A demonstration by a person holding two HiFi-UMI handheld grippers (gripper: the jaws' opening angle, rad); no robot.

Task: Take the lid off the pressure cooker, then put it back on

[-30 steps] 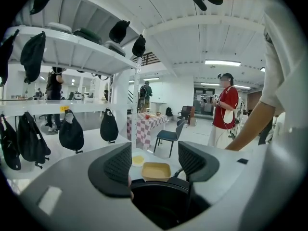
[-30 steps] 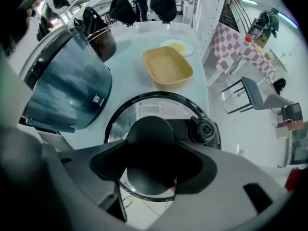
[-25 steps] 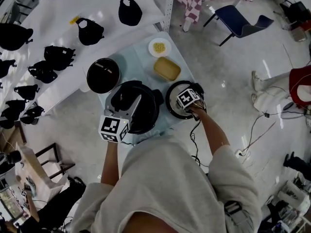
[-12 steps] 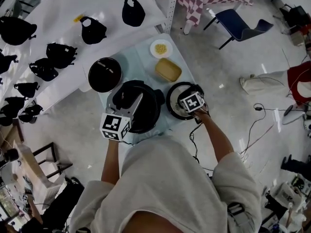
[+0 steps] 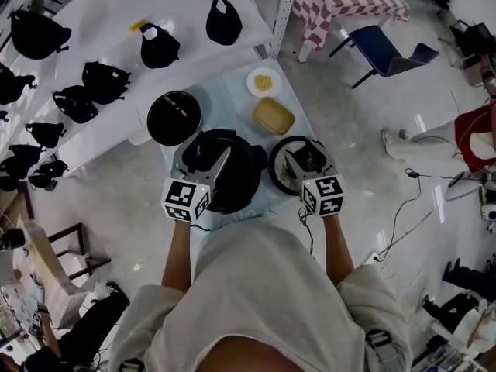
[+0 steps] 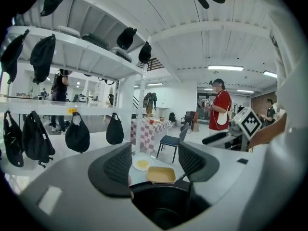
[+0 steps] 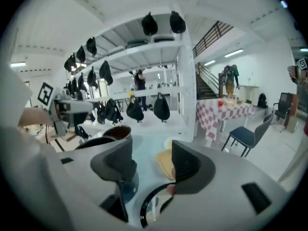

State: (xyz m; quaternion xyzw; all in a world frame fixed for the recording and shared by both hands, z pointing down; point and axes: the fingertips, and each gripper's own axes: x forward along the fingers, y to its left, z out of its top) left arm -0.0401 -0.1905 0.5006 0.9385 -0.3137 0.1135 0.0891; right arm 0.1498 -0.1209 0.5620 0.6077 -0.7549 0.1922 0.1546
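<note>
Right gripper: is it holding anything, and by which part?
Nothing. The right gripper hangs over the round black-rimmed pressure cooker lid, fingers apart after just closing a little, nothing between them.

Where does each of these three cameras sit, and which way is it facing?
Head view: on the person's head, looking steeply down at the table, the open pressure cooker and the lid beside it; both arms, left claw and right claw show.
Left gripper view: rides the left claw, looking along its open jaws over the pressure cooker toward shelves.
Right gripper view: rides the right claw above the lid; its jaws, apart and empty, have just closed slightly.
Shared: both gripper views see the yellow dish.
</note>
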